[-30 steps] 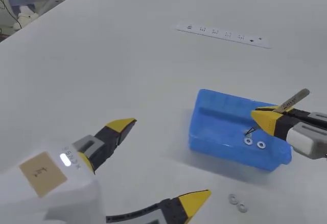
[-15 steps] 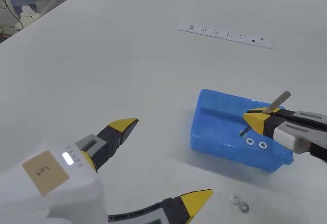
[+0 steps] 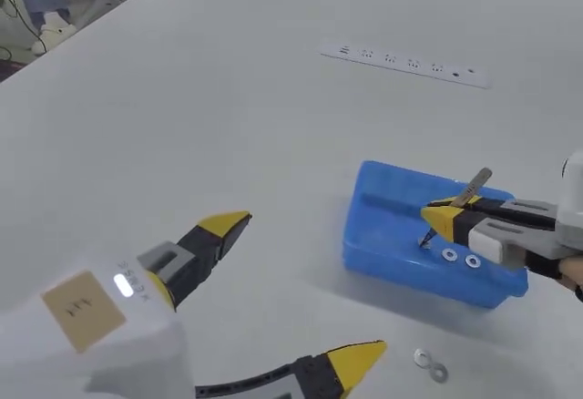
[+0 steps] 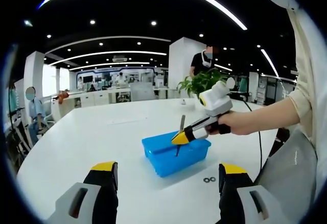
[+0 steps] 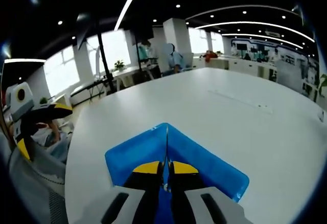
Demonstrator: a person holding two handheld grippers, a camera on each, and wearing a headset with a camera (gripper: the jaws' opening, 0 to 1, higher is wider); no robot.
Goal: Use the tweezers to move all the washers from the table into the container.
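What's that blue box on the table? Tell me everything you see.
The container is a shallow, open blue tray, plastic-looking, rectangular with rounded corners and low walls. It sits flat on the white table. Two small washers lie inside. The tweezers, gripped by the right tongs, point down into it; whether their tip touches the floor is unclear.

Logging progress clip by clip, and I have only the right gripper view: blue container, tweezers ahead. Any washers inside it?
Observer: Yes, two washers lie on the floor of the container, near the tip of the tweezers.
Operator: Any left on the table?
Observer: Two loose washers lie close together on the table, outside the container's near wall.
Operator: And the left gripper?
Observer: The left gripper is open, holding nothing, off to the container's side.
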